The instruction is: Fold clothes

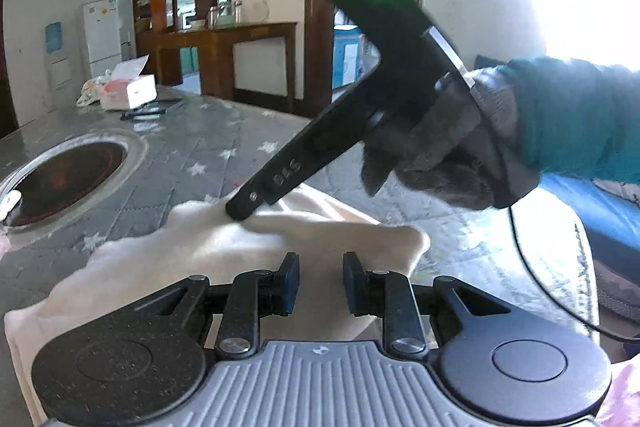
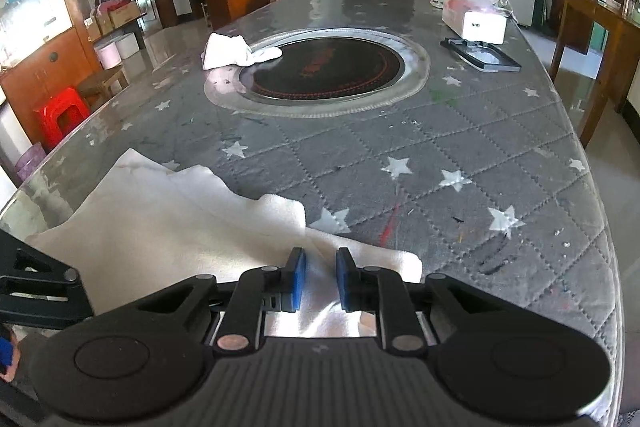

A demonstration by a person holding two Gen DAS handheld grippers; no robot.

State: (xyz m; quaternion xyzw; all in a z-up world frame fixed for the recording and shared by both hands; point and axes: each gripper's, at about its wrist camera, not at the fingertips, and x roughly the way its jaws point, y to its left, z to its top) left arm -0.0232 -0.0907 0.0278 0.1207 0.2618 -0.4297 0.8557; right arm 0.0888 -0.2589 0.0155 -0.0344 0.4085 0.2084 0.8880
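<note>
A cream-white garment lies crumpled at the near edge of the grey star-patterned table. My left gripper hovers over it, jaws a little apart with nothing between them. In the left wrist view the right gripper's finger presses down on a fold of the garment, held by a gloved hand. In the right wrist view the garment spreads to the left, and my right gripper has its blue pads either side of a ridge of the cloth, with small gaps showing.
A round black hotplate is set in the table's middle. A small white cloth lies at its left rim. A tissue box and a black tray sit at the far right. The table's edge curves close on the right.
</note>
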